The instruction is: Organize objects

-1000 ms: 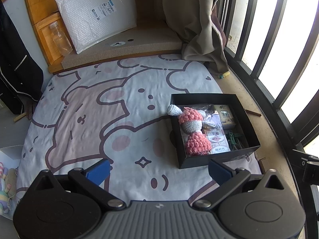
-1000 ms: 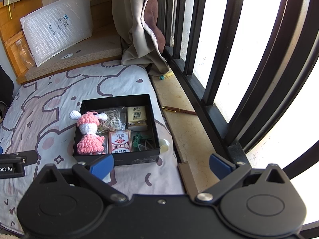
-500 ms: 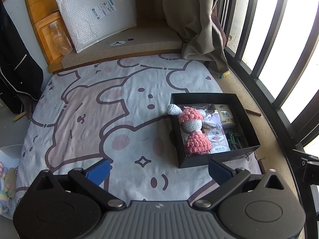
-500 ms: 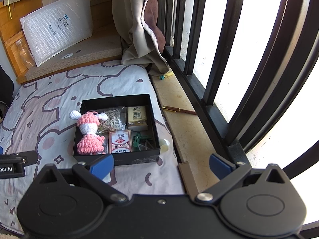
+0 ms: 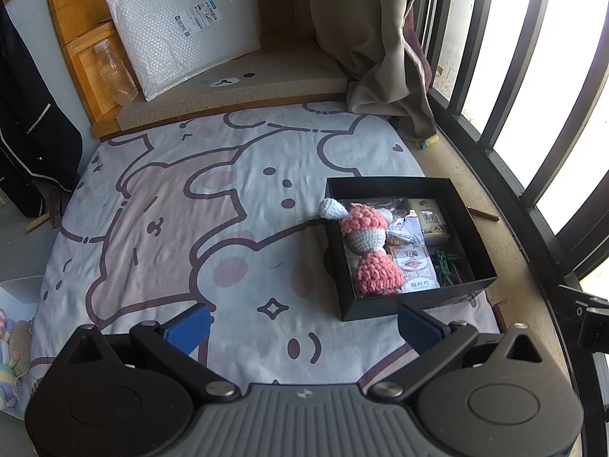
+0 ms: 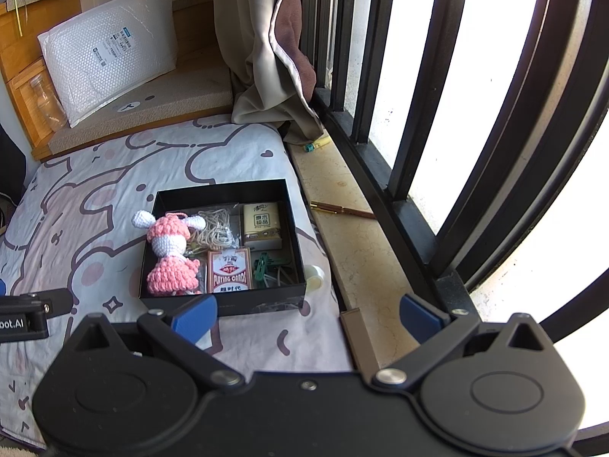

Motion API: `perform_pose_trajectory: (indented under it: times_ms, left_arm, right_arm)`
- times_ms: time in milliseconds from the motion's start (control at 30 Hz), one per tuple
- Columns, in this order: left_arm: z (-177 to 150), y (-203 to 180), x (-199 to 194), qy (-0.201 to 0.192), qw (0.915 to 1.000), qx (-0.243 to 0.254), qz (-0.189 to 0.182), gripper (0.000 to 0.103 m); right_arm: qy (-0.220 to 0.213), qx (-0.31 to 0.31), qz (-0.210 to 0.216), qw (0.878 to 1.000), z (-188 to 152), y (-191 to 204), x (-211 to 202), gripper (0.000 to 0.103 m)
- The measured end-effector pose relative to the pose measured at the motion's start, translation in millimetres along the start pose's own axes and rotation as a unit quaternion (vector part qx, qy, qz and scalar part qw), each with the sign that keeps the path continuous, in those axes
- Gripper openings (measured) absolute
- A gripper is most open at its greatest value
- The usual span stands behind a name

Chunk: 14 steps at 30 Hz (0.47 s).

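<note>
Nothing has moved since one second ago: both views are the same, so I think the organizing is paused, or maybe nearly finished.

On the bed sheet with pink cartoon bears lies the black square cardboard box, well filled. Inside it are the pink and white crochet doll, one ear over the wall, a red pack of playing cards and green clips.

Left tool is wide open and holds nothing; the box is ahead, toward its right finger. Right tool is also wide open and empty, the box just beyond its left finger. A small white roll lies outside, touching the box.
</note>
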<state>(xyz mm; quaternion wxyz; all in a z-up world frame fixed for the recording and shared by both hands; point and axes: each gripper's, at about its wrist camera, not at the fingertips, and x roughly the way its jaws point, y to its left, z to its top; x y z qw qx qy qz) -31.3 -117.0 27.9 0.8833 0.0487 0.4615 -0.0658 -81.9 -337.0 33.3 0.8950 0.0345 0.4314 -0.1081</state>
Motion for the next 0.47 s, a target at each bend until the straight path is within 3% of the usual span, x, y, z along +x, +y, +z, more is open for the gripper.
perform_pose_trajectory:
  times_ms: [467]
  left_arm:
    - [-1.3, -1.2, 0.1, 0.002, 1.0, 0.0, 0.001, 0.103]
  right_arm:
    - [0.0, 0.0, 0.0, 1.0, 0.5, -0.7, -0.1, 0.103]
